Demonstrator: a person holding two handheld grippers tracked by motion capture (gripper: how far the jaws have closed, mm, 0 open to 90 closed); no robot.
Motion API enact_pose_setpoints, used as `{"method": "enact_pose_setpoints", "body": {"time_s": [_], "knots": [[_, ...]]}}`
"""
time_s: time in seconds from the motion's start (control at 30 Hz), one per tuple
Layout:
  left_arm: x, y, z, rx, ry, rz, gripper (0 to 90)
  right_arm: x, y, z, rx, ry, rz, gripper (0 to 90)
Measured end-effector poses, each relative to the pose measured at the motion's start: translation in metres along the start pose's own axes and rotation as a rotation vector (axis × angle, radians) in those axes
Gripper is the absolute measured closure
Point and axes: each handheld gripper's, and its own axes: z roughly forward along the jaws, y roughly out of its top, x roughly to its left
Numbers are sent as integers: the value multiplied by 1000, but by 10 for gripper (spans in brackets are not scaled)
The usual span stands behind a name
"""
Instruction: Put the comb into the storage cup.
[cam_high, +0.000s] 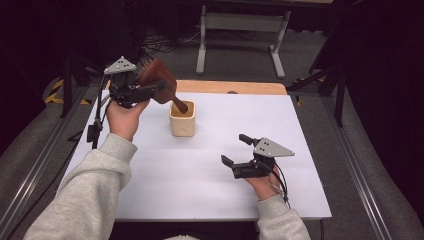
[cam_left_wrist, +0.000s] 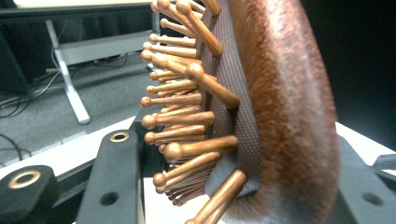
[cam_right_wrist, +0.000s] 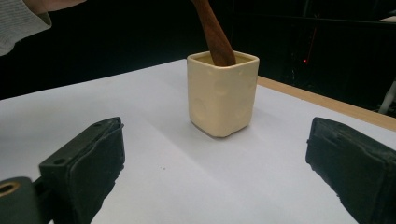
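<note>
Right tool (cam_high: 239, 148) rests near the front right corner of the white worktop (cam_high: 210, 185), its jaws wide apart and empty, pointing toward the cream square ceramic cup (cam_high: 182, 119) that stands behind the middle of the worktop. Left tool (cam_high: 150, 91) is raised near the back left corner and is clamped on the head of the dark brown wooden hairbrush with rounded wooden pins (cam_left_wrist: 261, 112); its handle end already sits inside the cup mouth. The step seems to be standing the brush in the cup. To do it well, I would lower the handle straight until it touches bottom, then part the jaws slowly, because the heavy head may tip the cup. No writing or brand can be read anywhere.
</note>
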Motion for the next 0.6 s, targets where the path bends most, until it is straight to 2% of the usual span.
{"method": "enact_pose_setpoints", "body": {"time_s": [0.6], "knots": [[10, -12, 17, 44, 4, -54, 510, -1, 0, 0, 4, 4, 0, 50]]}}
